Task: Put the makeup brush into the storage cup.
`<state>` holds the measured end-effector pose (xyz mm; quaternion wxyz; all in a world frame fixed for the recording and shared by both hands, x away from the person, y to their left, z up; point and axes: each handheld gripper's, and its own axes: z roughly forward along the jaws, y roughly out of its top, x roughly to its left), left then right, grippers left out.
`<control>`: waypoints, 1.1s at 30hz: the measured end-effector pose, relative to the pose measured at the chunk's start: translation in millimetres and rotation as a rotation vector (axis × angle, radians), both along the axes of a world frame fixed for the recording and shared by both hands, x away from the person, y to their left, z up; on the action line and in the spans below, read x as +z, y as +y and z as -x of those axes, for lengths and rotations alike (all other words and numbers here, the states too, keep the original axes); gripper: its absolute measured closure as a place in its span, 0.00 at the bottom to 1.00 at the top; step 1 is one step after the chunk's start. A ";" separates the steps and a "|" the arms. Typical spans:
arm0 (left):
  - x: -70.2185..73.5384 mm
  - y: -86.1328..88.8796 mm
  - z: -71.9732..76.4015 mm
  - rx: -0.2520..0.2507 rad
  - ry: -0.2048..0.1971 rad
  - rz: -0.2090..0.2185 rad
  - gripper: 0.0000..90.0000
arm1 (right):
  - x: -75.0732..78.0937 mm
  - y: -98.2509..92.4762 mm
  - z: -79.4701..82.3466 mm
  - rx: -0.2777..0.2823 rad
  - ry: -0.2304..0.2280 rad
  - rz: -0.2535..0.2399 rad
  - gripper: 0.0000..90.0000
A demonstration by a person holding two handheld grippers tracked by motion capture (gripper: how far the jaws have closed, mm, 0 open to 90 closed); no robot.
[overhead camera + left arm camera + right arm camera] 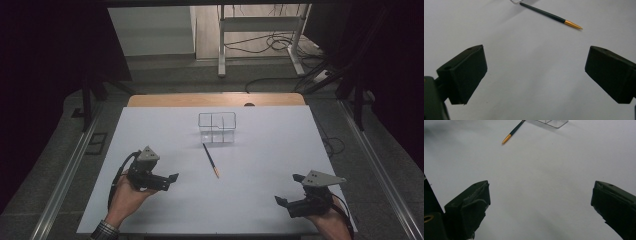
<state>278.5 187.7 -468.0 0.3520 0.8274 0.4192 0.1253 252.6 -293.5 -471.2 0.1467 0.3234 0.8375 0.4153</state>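
A dark pen with a gold tip lies on the white table top, just in front of a clear plastic organiser box with dividers. My left gripper rests low at the front left, open, nothing between its jaws; the pen lies ahead of it, well apart. My right gripper sits at the front right, open and empty too; the pen and a corner of the box lie far ahead of it.
A wooden table edge shows behind the white top. Beyond it stand a metal frame and loose cables on the floor. Metal rails run along both sides.
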 end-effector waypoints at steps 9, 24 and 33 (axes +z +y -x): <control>3.8 -12.0 -11.1 -0.021 0.004 -0.010 0.06 | -1.3 0.9 -0.3 0.006 0.009 0.004 0.03; 9.8 -26.7 -29.3 -0.047 0.011 -0.011 0.05 | -2.9 1.5 -1.1 0.017 0.018 0.009 0.03; 13.2 -35.9 -39.1 -0.063 0.005 -0.030 0.08 | -2.6 1.0 -1.2 0.014 0.020 0.005 0.03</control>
